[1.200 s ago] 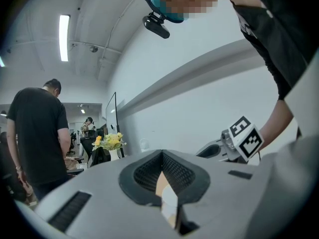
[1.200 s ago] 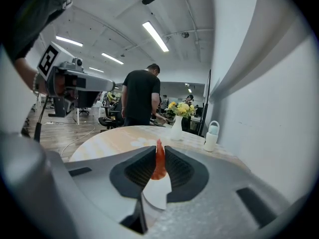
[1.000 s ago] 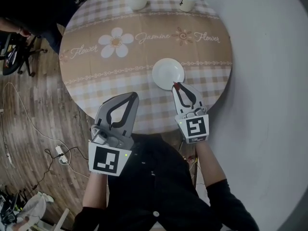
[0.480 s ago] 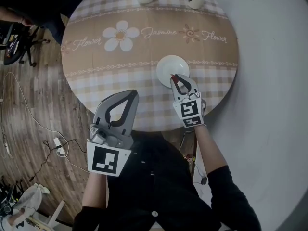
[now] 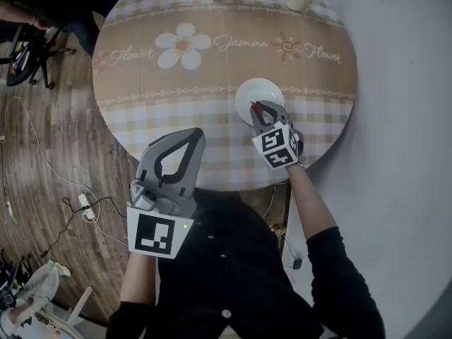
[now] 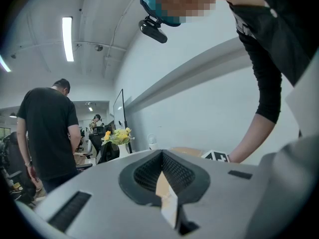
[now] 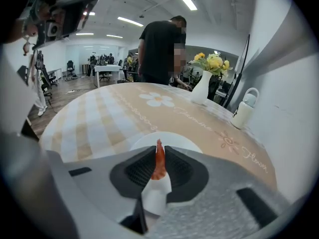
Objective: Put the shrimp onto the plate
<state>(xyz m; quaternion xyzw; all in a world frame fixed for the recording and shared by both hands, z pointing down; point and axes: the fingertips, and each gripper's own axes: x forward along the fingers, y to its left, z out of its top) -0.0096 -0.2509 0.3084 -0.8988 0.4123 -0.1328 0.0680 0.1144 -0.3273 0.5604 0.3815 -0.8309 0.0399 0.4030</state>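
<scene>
Head view and both gripper views, shrimp transfer. A round tabletop (image 5: 141, 119) covered by a checked cloth with a flower print carries a white plate (image 5: 263, 92) toward its near right side. The right gripper (image 5: 257, 109) points steeply down, its tips over the near rim of the plate; its marker cube (image 5: 277, 149) faces the camera. In the right gripper view, the jaws of the right gripper (image 7: 159, 152) are clamped on the shrimp (image 7: 159, 164), a slim orange-red body held upright between the pads with its thin end standing above the jaw tips. The plate (image 7: 144, 142) lies directly behind and below the tips; whether the shrimp touches it cannot be told. The shrimp (image 5: 256, 106) shows in the head view as a small red spot at the jaw tips. The left gripper (image 5: 192, 136) is held over the near edge of the tabletop, well apart from the plate; in the left gripper view its jaws (image 6: 162, 152) are together with nothing between them. At the far edge of the tabletop stand a white vase (image 7: 201, 89) with yellow flowers (image 7: 212, 61) and, to its right, a white jug (image 7: 244, 111). A person in a black shirt (image 7: 159, 46) stands beyond the tabletop. The floor (image 5: 42, 154) is wooden.
</scene>
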